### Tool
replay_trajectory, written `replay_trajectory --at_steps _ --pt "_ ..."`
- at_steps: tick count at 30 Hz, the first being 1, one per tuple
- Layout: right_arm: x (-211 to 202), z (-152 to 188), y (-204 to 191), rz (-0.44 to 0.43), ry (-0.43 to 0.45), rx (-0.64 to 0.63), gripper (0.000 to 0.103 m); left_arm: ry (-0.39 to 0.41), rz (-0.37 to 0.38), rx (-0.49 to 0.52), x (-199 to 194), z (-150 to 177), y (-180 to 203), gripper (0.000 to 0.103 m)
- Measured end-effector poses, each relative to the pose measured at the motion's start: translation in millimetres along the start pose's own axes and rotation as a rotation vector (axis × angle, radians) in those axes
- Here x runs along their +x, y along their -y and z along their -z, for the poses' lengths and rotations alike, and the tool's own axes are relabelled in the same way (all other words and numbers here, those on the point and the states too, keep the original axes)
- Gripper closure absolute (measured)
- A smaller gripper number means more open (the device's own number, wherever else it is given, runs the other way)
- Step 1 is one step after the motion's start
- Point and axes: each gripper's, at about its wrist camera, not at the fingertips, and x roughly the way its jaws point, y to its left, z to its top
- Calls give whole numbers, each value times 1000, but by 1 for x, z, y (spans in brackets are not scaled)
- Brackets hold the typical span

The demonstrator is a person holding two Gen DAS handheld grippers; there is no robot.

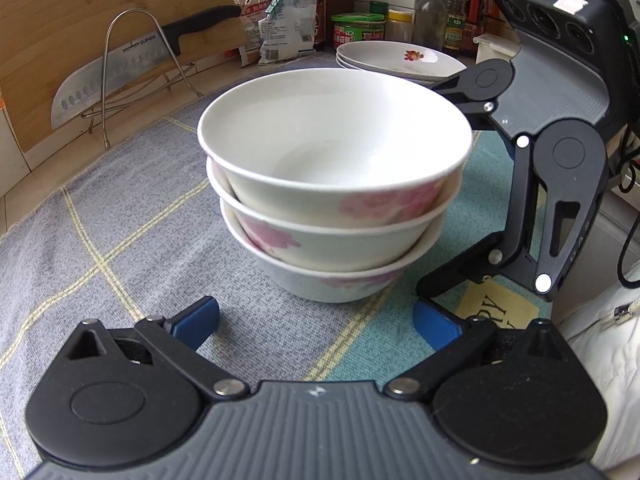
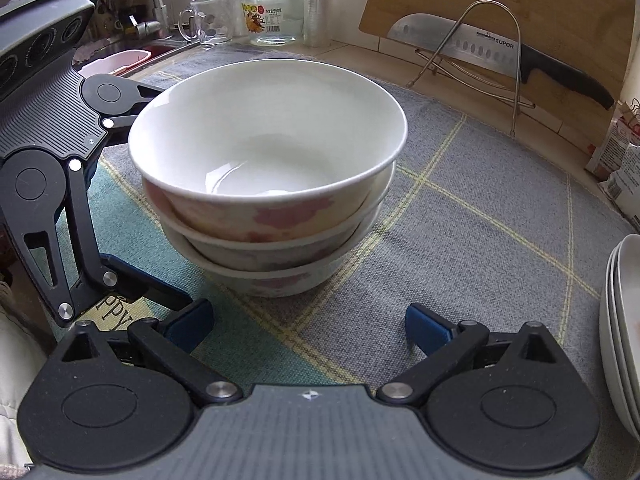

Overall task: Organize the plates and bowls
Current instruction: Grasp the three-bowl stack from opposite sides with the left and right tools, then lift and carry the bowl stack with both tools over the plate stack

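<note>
Three white bowls with pink flowers are nested in one stack (image 1: pixel 332 184) (image 2: pixel 264 184) on a grey and teal checked cloth (image 1: pixel 120 240). My left gripper (image 1: pixel 318 322) stands open just short of the stack's foot, its blue pads apart and touching nothing. From the other side, my right gripper (image 2: pixel 310 322) faces the same stack, likewise open and holding nothing. A pile of white plates (image 1: pixel 400 60) (image 2: pixel 620 320) sits on the cloth beyond the bowls, with a small red print on the top plate.
A cleaver (image 1: pixel 120 76) rests in a wire rack against a wooden cutting board (image 2: pixel 500 12). Bottles and jars (image 1: pixel 452 12) and a crumpled bag (image 1: pixel 280 24) line the back wall. A glass mug (image 2: pixel 208 20) and a jar (image 2: pixel 274 12) stand near the sink.
</note>
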Motion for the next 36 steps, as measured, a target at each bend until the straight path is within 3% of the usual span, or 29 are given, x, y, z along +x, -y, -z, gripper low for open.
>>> replay_trajectory --at_steps 13,26,36 --pt "-5 -28 -2 -86 -3 -213 0 2 74 152 -4 -20 -10 1" --pt "-6 -40 8 -161 -30 -235 10 4 202 204 3 -26 -24 10" --pt "-7 -40 9 -202 -46 -239 18 -3 252 253 5 -31 -27 17"
